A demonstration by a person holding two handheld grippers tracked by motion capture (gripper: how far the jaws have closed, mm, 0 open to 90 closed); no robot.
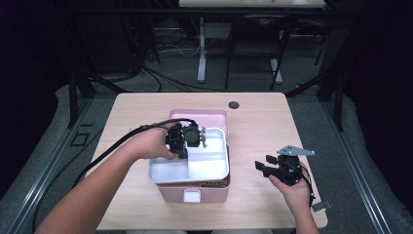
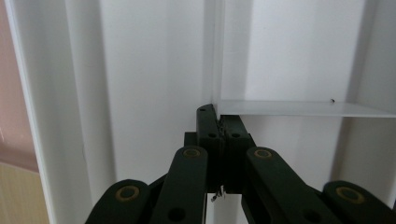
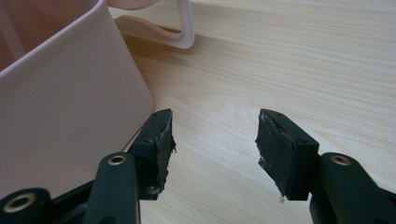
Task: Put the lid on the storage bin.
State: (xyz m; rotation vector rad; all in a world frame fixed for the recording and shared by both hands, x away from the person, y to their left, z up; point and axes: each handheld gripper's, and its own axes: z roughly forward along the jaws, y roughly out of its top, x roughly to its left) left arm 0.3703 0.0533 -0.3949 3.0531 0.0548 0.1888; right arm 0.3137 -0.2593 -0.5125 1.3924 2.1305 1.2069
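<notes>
My left tongs [image 1: 181, 142] are pinched shut on the thin wall inside the white tray [image 1: 214, 168], which sits on top of the pink box [image 1: 214, 191] on the tabletop [image 1: 263, 122]. I think the tray is light, stiff and slippery. My right tongs [image 3: 214, 140] wait half open, holding nothing.

Right gripper [image 3: 215, 144]: two black jaws rise from bottom edge, standing apart, nothing between them. Pads [image 3: 163, 149] worn, edges frayed. Light wooden tabletop [image 3: 289, 70] beneath and beyond. Pink box wall [image 3: 65, 98] at left, smooth, curved corner, just beside left jaw. Pale pink handle loop [image 3: 180, 32] lying flat on tabletop behind box, near top edge.
</notes>
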